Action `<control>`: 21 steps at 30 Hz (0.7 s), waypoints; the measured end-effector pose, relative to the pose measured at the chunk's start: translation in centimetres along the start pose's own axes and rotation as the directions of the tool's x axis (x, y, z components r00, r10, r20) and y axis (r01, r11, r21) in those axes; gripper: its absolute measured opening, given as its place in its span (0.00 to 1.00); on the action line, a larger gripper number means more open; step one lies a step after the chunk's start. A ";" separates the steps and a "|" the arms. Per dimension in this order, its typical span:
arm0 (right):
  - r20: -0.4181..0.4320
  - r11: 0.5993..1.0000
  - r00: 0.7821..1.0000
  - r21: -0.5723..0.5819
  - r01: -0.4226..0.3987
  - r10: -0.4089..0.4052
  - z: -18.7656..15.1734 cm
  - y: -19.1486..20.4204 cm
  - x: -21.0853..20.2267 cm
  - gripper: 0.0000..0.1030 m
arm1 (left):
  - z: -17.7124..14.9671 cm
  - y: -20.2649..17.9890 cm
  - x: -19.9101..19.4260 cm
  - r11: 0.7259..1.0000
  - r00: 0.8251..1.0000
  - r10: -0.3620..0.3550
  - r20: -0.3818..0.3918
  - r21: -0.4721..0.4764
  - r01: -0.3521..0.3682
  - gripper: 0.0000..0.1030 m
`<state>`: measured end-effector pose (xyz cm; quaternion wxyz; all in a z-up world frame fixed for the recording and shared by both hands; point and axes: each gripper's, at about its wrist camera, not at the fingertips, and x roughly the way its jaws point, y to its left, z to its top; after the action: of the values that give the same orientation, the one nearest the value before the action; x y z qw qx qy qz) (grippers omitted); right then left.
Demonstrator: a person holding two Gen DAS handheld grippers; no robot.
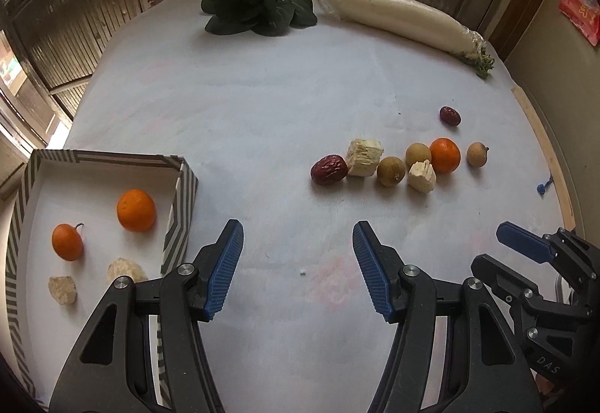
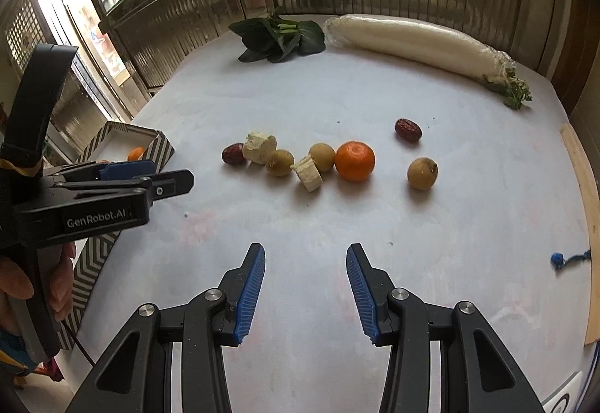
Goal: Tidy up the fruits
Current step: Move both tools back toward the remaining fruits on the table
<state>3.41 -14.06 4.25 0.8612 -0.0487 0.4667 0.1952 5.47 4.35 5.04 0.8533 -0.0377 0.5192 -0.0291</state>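
Two oranges [image 1: 135,210] and two pale chunks already placed in striped box [image 1: 180,195], left of left gripper [image 1: 298,263]. Third orange [image 2: 354,161], longans, red dates left ahead of right gripper [image 2: 305,285]. Both grippers held apart, nothing gripped.

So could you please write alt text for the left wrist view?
The open left claw hovers empty over a white table, beside a striped box holding two oranges and two pale chunks. Loose dates, longans, an orange and pale chunks lie ahead.
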 end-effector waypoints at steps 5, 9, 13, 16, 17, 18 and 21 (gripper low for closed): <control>0.000 1.000 1.000 -0.004 0.000 0.000 0.7 -0.1 0.5 0.42 | 0.3 0.2 0.5 1.000 1.000 -0.007 -0.006 0.006 0.007 0.59; -0.006 1.000 1.000 0.003 -0.003 0.003 0.8 -0.4 0.9 0.42 | 0.7 0.1 1.2 1.000 1.000 -0.020 -0.015 0.024 0.020 0.59; -0.016 1.000 1.000 0.007 -0.010 0.010 0.7 -0.7 1.3 0.42 | 1.3 -0.2 2.3 0.998 0.999 -0.042 -0.031 0.049 0.044 0.59; -0.018 1.000 1.000 0.012 -0.011 0.011 0.8 -1.0 1.4 0.42 | 1.8 -0.2 3.1 0.997 0.998 -0.038 -0.040 0.061 0.040 0.59; -0.017 1.000 1.000 0.014 -0.011 0.011 0.8 -1.1 1.4 0.42 | 1.9 -0.2 3.3 0.997 0.999 -0.035 -0.041 0.067 0.038 0.59; -0.016 1.000 1.000 0.017 -0.011 0.011 0.9 -1.2 1.4 0.42 | 2.0 -0.3 3.5 0.997 0.999 -0.030 -0.044 0.073 0.033 0.59; -0.019 1.000 1.000 0.024 -0.009 0.009 1.1 -1.4 1.6 0.42 | 2.3 -0.3 3.9 0.996 0.998 -0.031 -0.048 0.083 0.034 0.59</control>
<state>5.62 -14.55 3.39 0.8562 -0.0384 0.4776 0.1930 9.29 3.77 2.66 0.8413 -0.0097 0.5365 -0.0655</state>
